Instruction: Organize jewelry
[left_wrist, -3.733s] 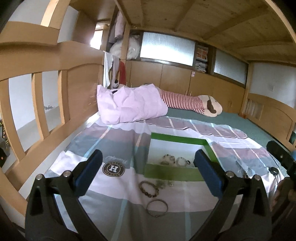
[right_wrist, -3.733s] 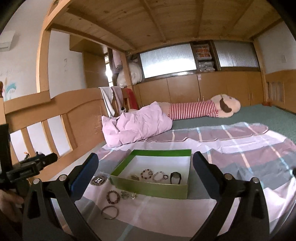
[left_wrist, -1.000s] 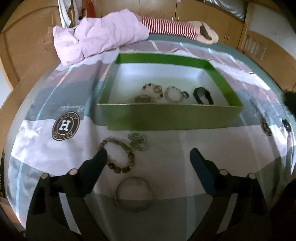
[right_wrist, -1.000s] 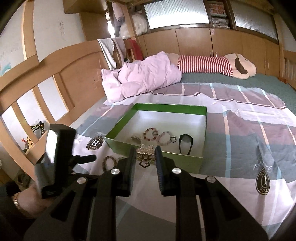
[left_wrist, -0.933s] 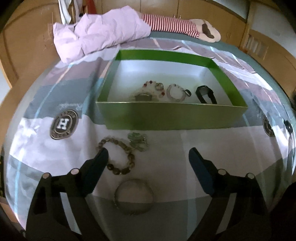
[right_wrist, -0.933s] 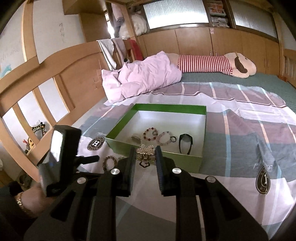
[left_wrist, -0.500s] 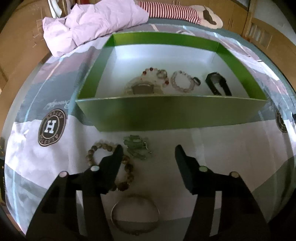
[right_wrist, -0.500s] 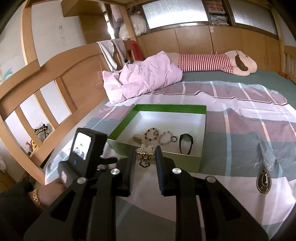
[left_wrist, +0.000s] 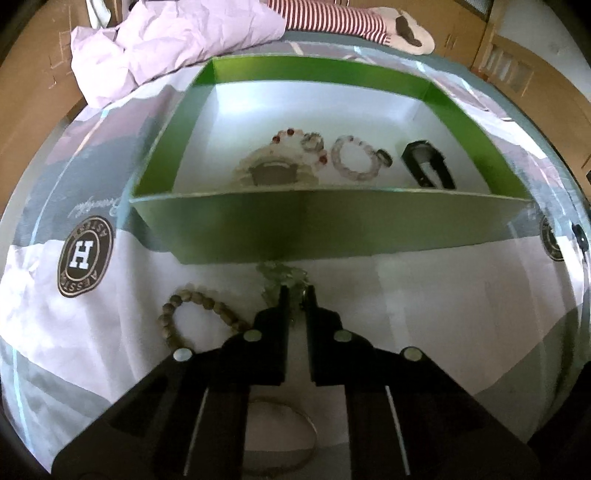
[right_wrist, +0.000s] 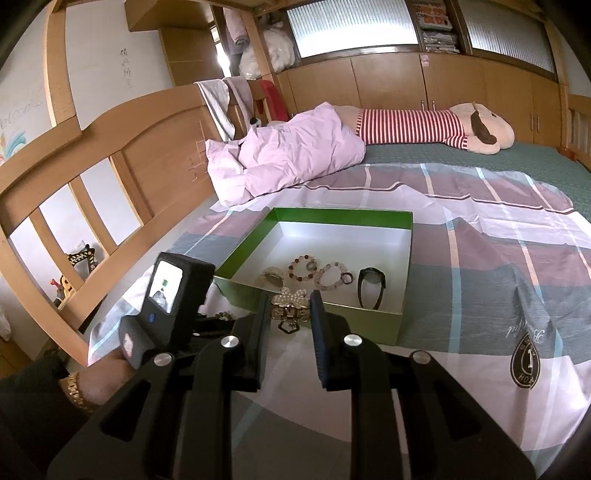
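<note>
Left gripper (left_wrist: 295, 295): closed on a small grey-green metal trinket (left_wrist: 282, 275) lying on the bed sheet (left_wrist: 424, 295), at the box's 6 o'clock.
Right gripper (right_wrist: 288, 306): clamping one pearly flower-shaped brooch (right_wrist: 290, 301).
Green cardboard box (left_wrist: 295, 229): holds four pieces.
Outside: one brown beaded bracelet (left_wrist: 192, 310), one metal bangle (left_wrist: 295, 435).

Printed marks on bedsheet (left_wrist: 424, 295) and wall (right_wrist: 22, 107)

Round brown badge (left_wrist: 85, 256) with a bold white "H", ring lettering upside down and unclear; cursive script (left_wrist: 94, 207) beside it, illegible. Second badge (right_wrist: 529, 363) showing "1" and "HO". "Welcome" (right_wrist: 19, 110) and handwritten characters (right_wrist: 125, 68) on wall, unreadable.
</note>
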